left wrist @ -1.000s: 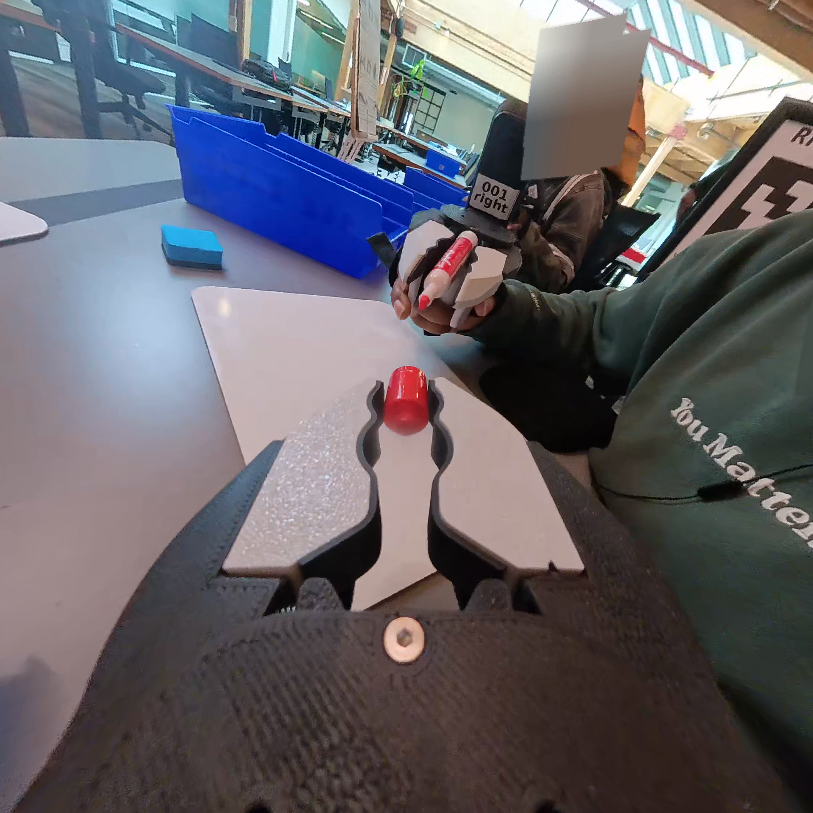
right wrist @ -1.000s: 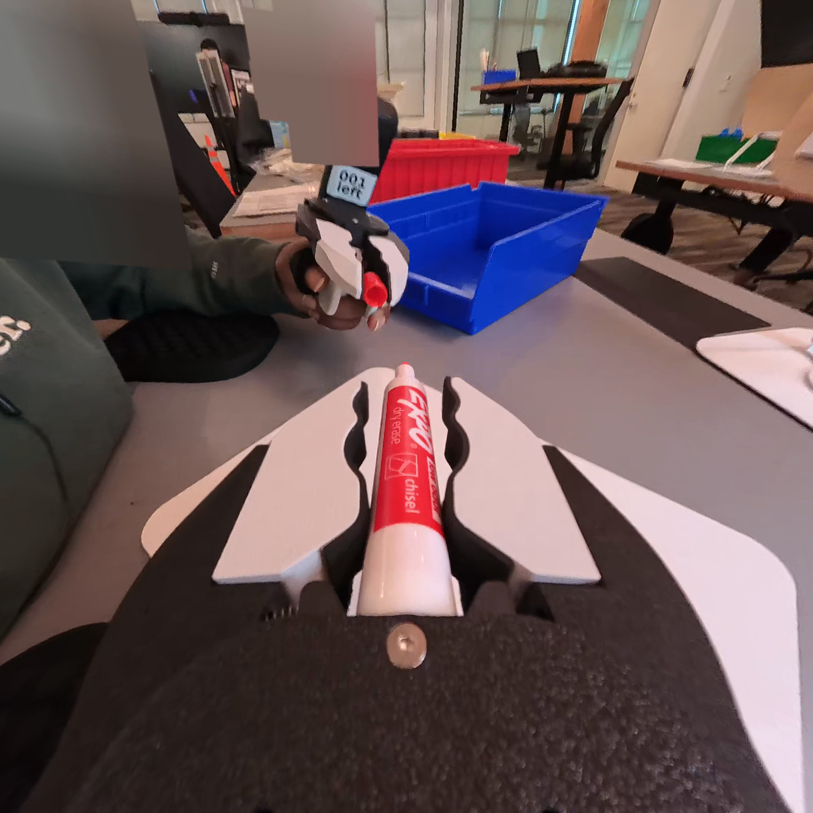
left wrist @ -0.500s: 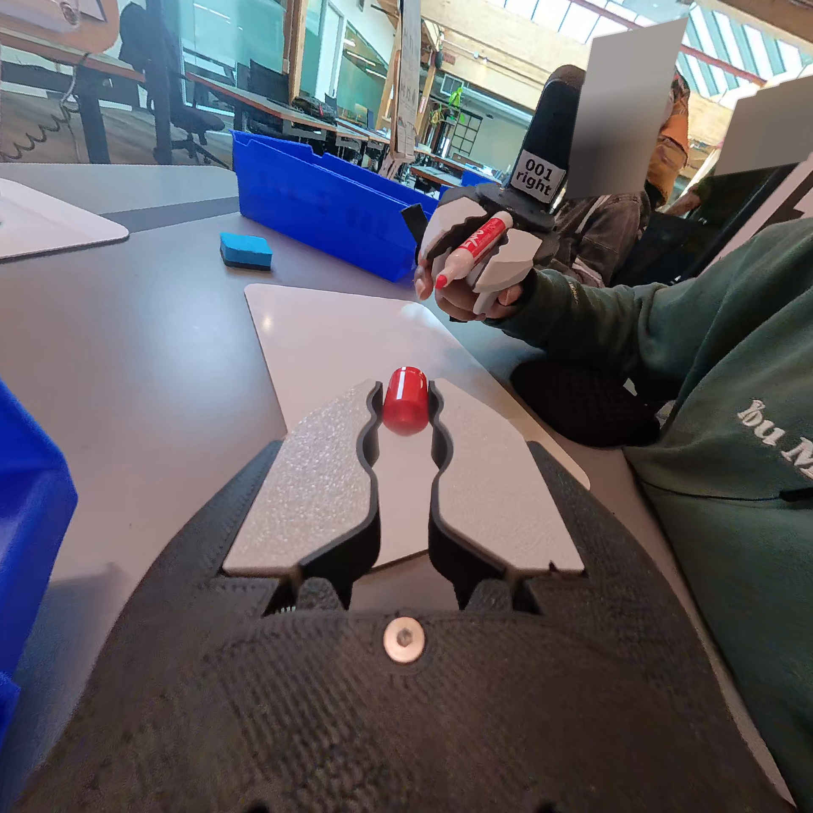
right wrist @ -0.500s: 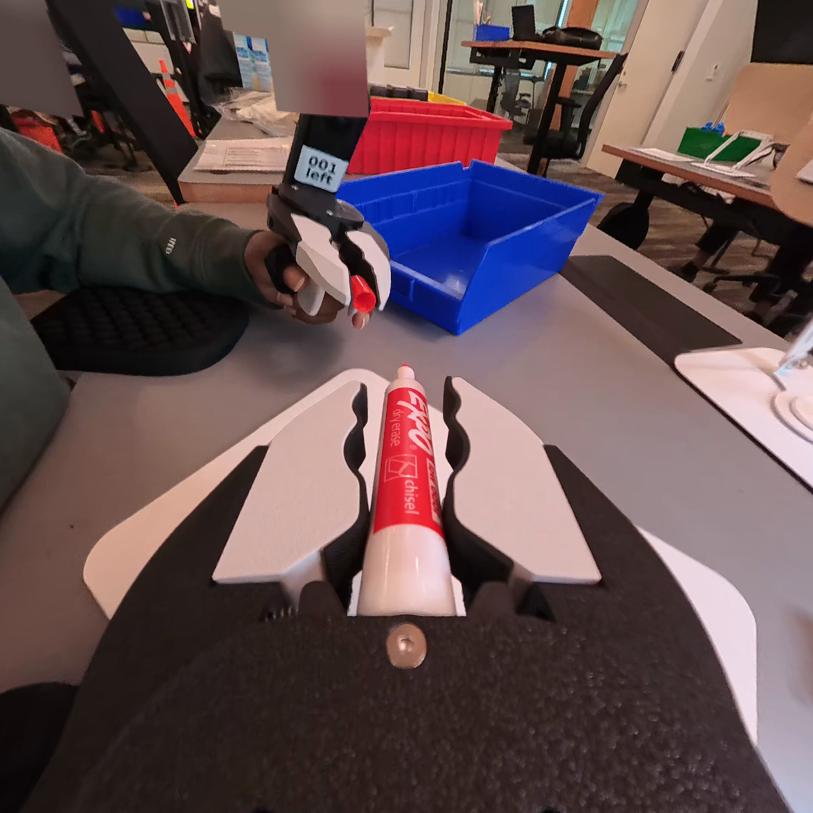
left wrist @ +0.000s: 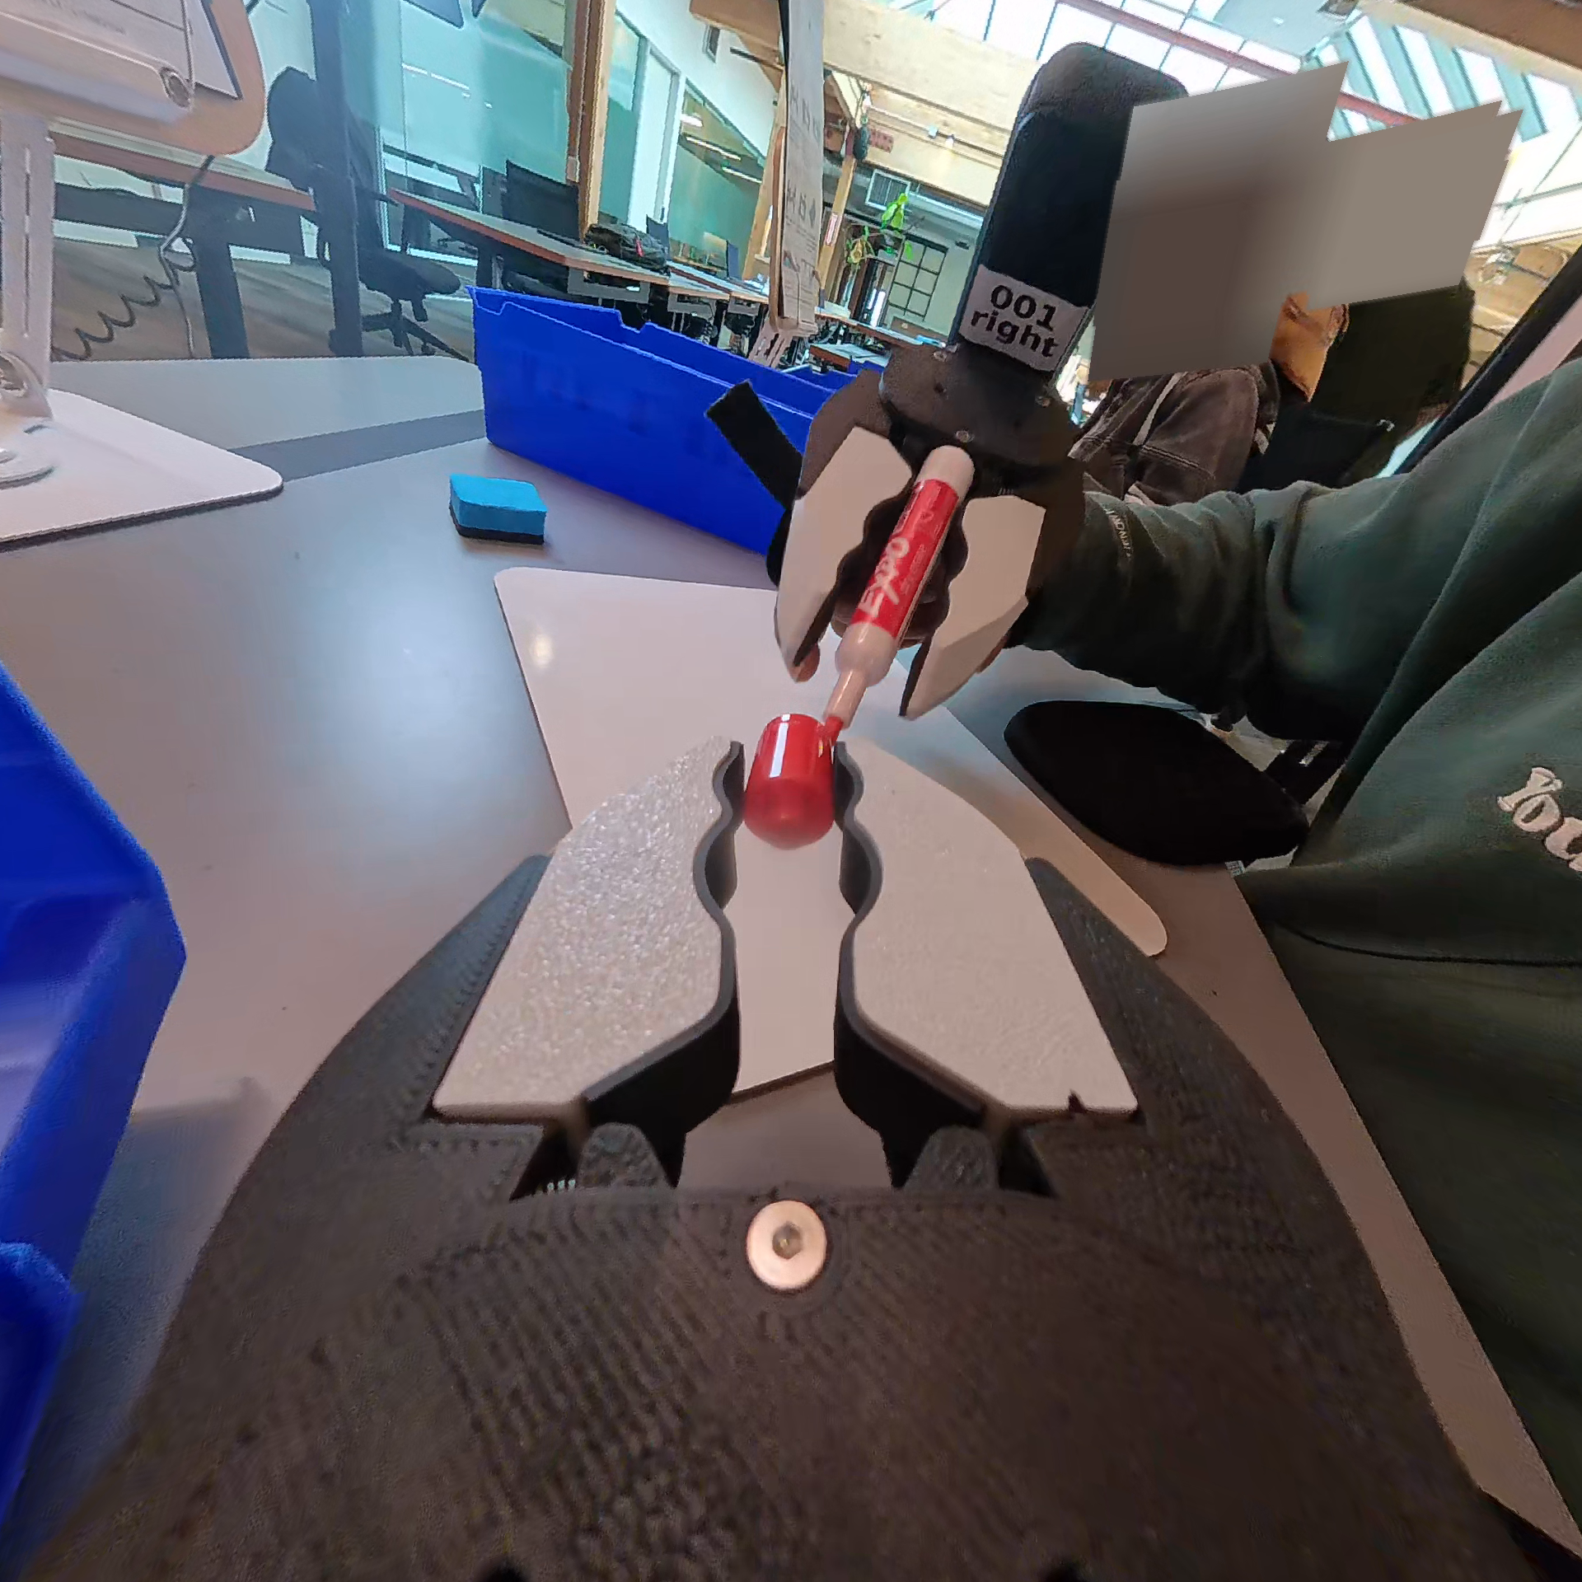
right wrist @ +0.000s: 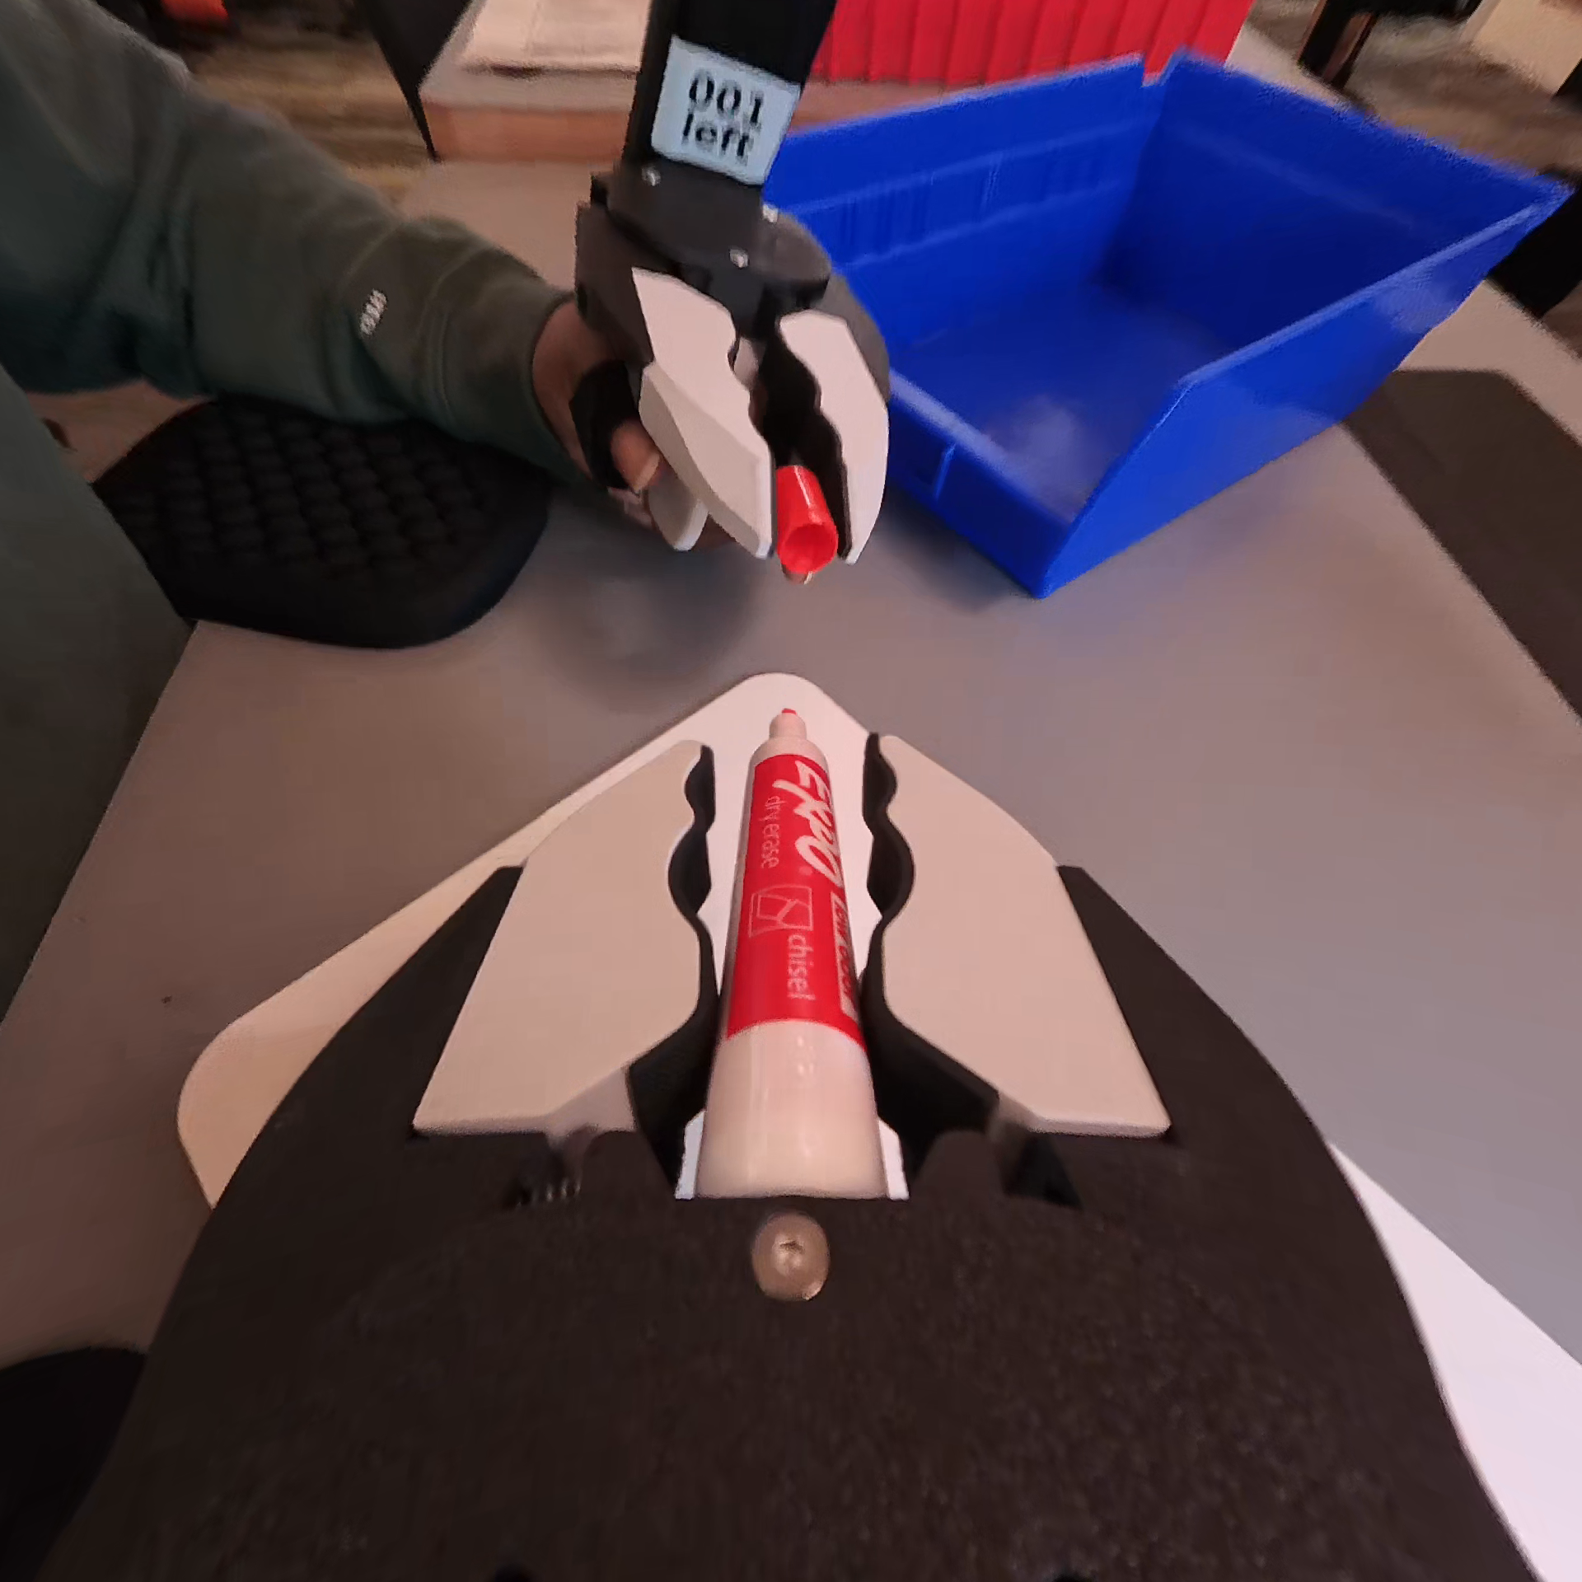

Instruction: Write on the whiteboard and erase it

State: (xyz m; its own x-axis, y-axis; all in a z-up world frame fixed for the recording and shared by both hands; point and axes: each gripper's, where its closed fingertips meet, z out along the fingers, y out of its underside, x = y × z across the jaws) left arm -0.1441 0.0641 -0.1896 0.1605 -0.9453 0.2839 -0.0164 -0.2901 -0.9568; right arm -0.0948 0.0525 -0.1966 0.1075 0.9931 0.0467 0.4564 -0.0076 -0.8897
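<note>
1. The right gripper (right wrist: 788, 753) clamps its fingers on the red marker (right wrist: 792, 924); the left gripper (left wrist: 786, 762) pinches the red cap (left wrist: 783, 783), both above the whiteboard (left wrist: 651, 651) near the surface's (left wrist: 257, 728) front edge.
2. Capping seems in hand: align tip with the cap's mouth, push straight.
3. Only the left wrist view shows the blue eraser (left wrist: 498, 507) beyond the whiteboard's far corner; the right wrist view shows the cap's open mouth.

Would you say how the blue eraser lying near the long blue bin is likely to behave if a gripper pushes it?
The blue eraser looks flat and blocky, so it should slide, not roll. It seems small and probably light.
</note>
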